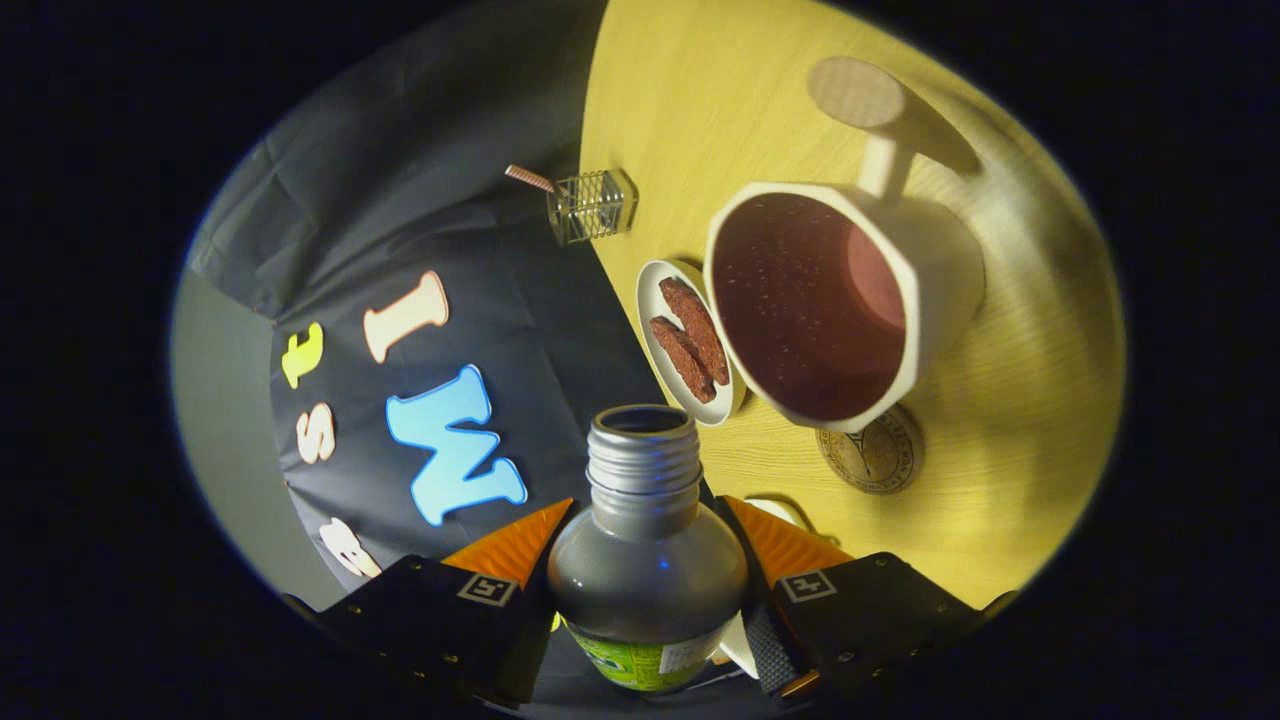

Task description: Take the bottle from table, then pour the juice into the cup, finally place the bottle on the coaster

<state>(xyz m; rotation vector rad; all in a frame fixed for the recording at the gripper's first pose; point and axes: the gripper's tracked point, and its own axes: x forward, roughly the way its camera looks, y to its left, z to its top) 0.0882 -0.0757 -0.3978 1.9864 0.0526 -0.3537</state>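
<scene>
Cloth-walled booth, wooden table (700, 90)

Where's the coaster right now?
In the gripper view the coaster lies on the yellow table beyond the fingers, partly tucked under the cup, ahead and to the right of the bottle that the gripper clamps.

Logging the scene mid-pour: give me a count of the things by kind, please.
Bottle, uncapped, held between the fingers of the gripper: 1
Cup holding dark juice: 1
Small plate with brown biscuits: 1
Coaster: 1
Glass jar: 1
Total: 5
</scene>
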